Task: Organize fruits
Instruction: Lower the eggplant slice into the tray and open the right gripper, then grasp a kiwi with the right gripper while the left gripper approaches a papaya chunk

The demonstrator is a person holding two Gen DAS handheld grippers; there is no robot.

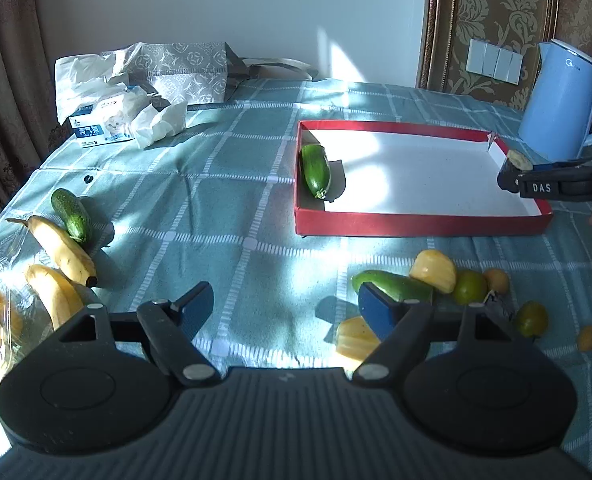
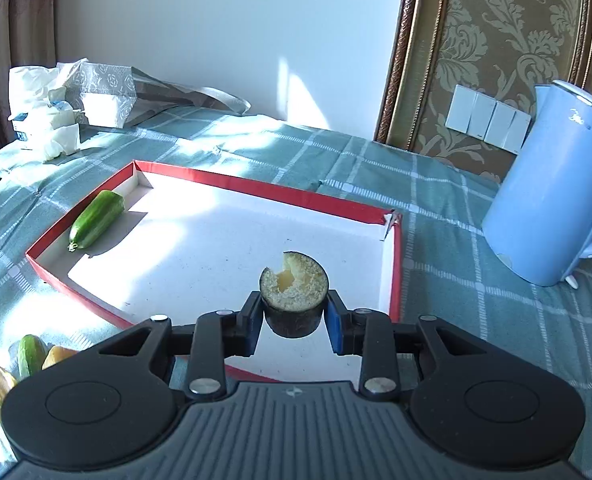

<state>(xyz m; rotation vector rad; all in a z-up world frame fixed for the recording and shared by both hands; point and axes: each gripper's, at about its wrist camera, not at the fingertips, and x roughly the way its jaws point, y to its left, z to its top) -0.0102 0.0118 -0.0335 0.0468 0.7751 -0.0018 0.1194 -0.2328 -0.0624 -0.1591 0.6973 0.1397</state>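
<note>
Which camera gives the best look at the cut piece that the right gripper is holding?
The right wrist view: the cut piece sits close, its pale bitten face showing, clamped in the right gripper over the red tray. The left wrist view shows only a sliver at the far edge.

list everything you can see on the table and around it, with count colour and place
tray: 1, red outside and white inside, centre of table
cucumbers: 3, green, one in the tray's left end, one left on the cloth beside a banana, one near the yellow pieces
cut cucumber piece: 1, dark skin and pale flesh, held over the tray
bananas: 2, yellow, left
yellow fruit pieces: several, near right, more at far left
small round fruits: a few, green and orange, near right
kettle: 1, blue, far right
tissue pack: 1, white and blue, far left
bag: 1, grey patterned, back
tablecloth: 1, green check
left gripper: open, empty
right gripper: shut on the cut piece
</note>
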